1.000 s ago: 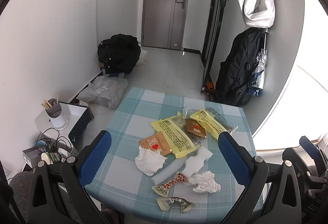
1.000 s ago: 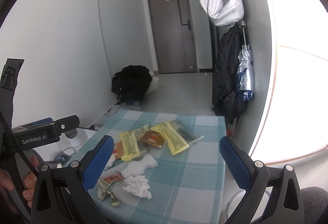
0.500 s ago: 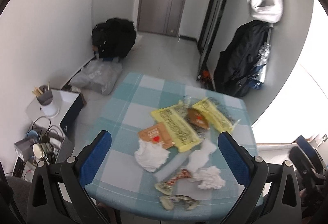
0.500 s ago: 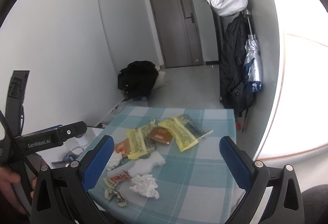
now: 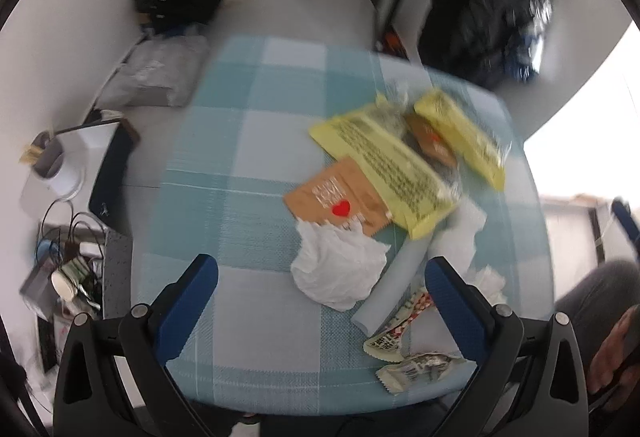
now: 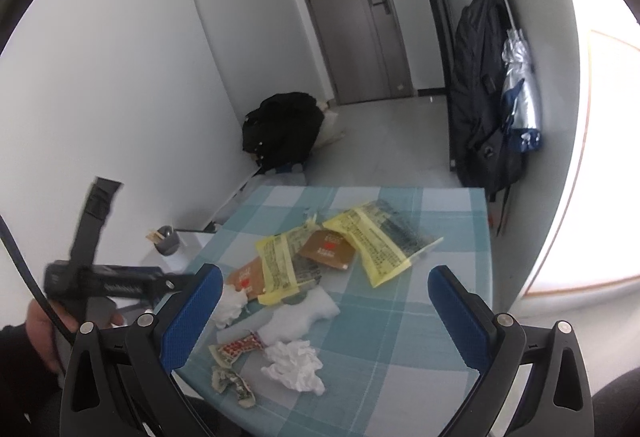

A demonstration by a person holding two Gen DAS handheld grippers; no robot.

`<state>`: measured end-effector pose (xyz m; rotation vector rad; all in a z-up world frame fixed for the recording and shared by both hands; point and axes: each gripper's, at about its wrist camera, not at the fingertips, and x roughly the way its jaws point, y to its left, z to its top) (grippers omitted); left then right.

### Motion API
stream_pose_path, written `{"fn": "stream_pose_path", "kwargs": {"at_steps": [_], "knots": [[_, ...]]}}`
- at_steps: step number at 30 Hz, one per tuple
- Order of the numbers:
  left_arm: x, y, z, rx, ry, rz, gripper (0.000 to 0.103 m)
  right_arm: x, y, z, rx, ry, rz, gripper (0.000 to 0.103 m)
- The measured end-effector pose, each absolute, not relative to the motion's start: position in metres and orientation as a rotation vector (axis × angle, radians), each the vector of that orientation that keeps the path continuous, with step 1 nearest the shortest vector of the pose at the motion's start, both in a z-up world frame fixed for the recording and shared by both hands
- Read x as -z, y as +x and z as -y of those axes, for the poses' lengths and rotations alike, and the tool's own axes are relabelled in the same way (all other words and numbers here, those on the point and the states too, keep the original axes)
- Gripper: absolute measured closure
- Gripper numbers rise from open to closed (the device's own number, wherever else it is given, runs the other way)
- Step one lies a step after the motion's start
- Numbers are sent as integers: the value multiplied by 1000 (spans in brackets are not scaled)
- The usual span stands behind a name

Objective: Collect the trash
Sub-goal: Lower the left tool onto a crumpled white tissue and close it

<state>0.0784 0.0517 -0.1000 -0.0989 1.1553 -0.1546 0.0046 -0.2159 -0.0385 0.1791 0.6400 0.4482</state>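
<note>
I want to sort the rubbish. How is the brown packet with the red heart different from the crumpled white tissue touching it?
The brown packet lies flat with print and a red heart; the white tissue is plain and bunched into a puffy lump. The packet is partly tucked under a yellow wrapper; the tissue lies uncovered. Both rest on the checked table, ungrasped.

Bare tablecloth [image 5: 224, 173] left of wrappers [image 5: 384, 161]

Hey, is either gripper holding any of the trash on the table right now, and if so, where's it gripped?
Nothing is held. The left gripper and right gripper are both open above the table, with nothing between their fingers.
</note>
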Motion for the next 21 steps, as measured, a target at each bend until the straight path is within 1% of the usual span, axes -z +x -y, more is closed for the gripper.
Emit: {"fn": "stream_pose_path", "kwargs": {"at_steps": [1, 6, 9, 10, 12, 13, 15, 17, 19, 21], "knots": [[103, 79, -48, 158, -74, -1165, 5, 40, 6, 215, -450, 179, -646, 0], [113, 80, -42, 178, -13, -1193, 8, 45, 11, 211, -459, 173, -678, 0], [119, 84, -44, 163, -11, -1210, 22, 48, 13, 209, -447, 151, -688, 0], [119, 83, -43, 169, -12, -1217, 25, 50, 15, 208, -444, 142, -694, 0], [121, 85, -41, 182, 0, -1216, 27, 52, 17, 206, -445, 133, -705, 0], [121, 84, -39, 182, 7, -1209, 33, 54, 17, 205, -446, 131, -709, 0], [118, 82, -36, 195, 22, -1199, 39, 55, 18, 204, -448, 128, -715, 0], [119, 83, -33, 200, 33, -1197, 51, 56, 18, 203, -449, 124, -719, 0], [123, 84, -33, 195, 40, -1214, 69, 56, 18, 201, -450, 120, -723, 0], [126, 87, -34, 197, 33, -1235, 80, 57, 18, 201, -449, 115, -726, 0]]}}
